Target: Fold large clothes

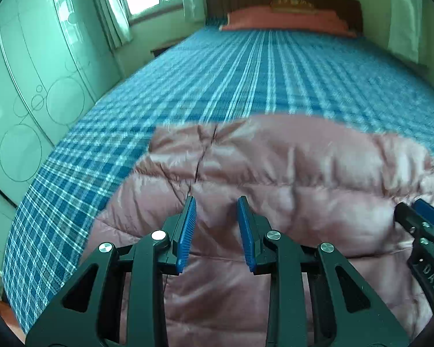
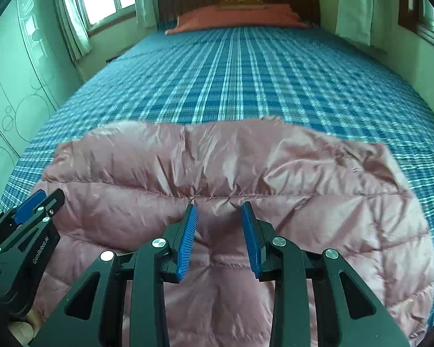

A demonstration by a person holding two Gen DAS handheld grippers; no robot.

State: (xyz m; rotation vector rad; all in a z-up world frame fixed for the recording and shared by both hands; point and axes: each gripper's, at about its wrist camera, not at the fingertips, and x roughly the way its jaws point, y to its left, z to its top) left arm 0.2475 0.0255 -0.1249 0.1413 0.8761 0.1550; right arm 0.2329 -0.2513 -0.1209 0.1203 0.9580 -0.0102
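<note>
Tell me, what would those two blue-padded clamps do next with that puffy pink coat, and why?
Probably lower both and pinch the fabric. The left gripper and right gripper sit side by side above the quilted pink down jacket spread on the blue plaid bedspread, and each shows a gap between its pads with nothing clamped, so no fold can start yet.

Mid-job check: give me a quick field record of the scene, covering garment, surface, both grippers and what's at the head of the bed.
garment: pink quilted jacket, spread at the near end of the bed
surface: blue plaid bedspread
left gripper: above the jacket, fingers apart, nothing visibly pinched
right gripper: above the jacket, fingers apart, nothing visibly pinched
head of bed: orange pillow against a dark wooden headboard
</note>
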